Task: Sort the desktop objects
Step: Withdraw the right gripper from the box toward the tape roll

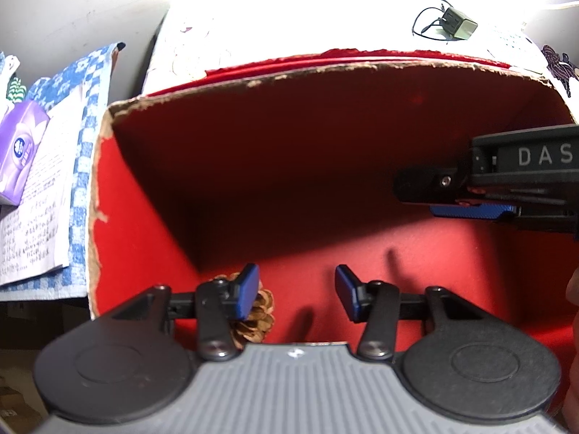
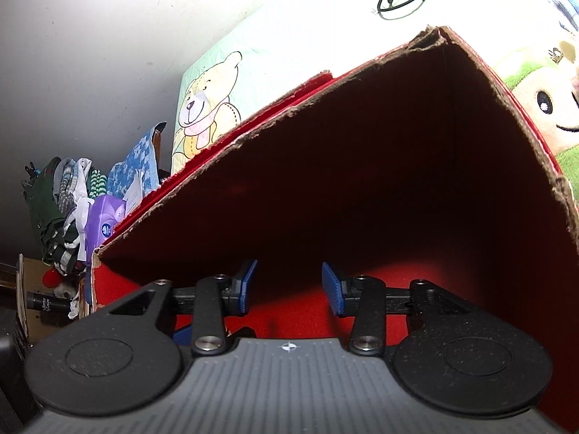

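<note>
- Red box (image 1: 152, 188) — open-topped, torn rim; a pine cone (image 1: 258, 320) rests on its floor, just behind the left gripper's near finger.
- Left gripper (image 1: 296, 291) — jaws wide, empty, inside the box.
- Right gripper (image 2: 289, 285) — jaws wide, empty, over the box floor.

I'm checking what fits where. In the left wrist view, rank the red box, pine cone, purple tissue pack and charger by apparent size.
1. red box
2. purple tissue pack
3. pine cone, partly hidden by the jaws and nearer, so unsure
4. charger, farthest away
</note>
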Demonstrator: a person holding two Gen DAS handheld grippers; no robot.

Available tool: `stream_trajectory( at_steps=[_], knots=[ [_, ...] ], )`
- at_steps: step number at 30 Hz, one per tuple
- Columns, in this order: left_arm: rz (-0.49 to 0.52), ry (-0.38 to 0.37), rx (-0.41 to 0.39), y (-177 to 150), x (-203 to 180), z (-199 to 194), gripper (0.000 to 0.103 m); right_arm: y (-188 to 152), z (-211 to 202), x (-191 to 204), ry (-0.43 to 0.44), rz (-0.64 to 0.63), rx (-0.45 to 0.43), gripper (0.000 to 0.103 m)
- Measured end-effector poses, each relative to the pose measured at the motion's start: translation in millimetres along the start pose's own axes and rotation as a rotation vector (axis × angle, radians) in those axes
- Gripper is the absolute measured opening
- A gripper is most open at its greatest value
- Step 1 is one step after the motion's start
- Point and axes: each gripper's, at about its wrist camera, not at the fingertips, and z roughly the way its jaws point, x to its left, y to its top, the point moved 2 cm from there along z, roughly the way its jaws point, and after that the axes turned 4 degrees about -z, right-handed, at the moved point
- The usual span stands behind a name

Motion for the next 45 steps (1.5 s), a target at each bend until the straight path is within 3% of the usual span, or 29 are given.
stream_trajectory(
  at_steps=[7,14,17,32,45],
  knots=[
    [-0.001,0.006,-0.011,-0.6,-0.3,-0.8,0.051,1.6,1.5,1.0,0.007,0.005,0.002,0.031],
    [-0.016,0.023,-0.125,-6.8,-2.5,-34.2,0.052,-2.9,-10.5,7.0,-0.004,-0.062,-0.031,0.03],
    [-0.029,0.031,-0.164,-10.8,-4.1,-53.5,0.053,-7.9,-20.9,8.4,0.033,-0.093,-0.038,0.03],
    [-0.094,0.078,-0.186,-50.8,-27.5,-94.6,0.054,-32.5,-76.2,0.6,0.153,-0.187,-0.07,0.03],
    [-0.116,0.102,-0.229,-87.8,-54.5,-128.6,0.061,-54.2,-130.4,-7.2,0.193,-0.274,-0.148,0.03]
  ],
)
